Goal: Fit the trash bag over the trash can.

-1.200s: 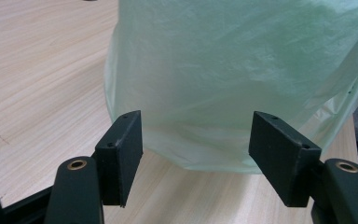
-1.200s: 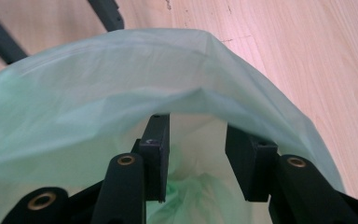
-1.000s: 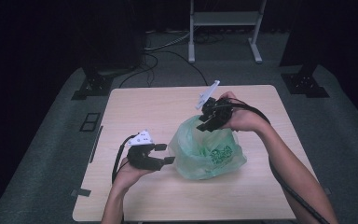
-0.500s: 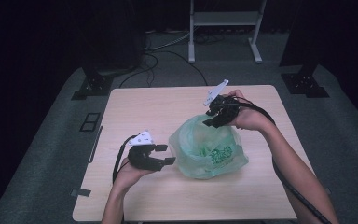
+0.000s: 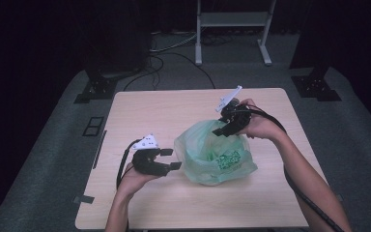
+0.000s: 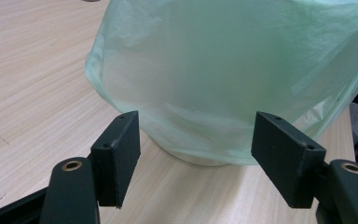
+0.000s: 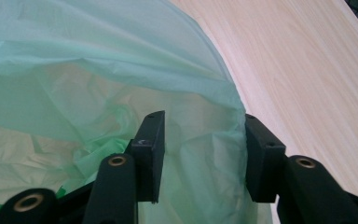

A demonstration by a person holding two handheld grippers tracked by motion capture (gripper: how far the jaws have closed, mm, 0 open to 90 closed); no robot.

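Sagged lower, the translucent green bag sits between released right claw and released left claw.

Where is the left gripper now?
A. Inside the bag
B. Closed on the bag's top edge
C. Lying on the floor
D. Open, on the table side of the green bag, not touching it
D: the left gripper has its jaws spread beside the green bag, with bare table between them.
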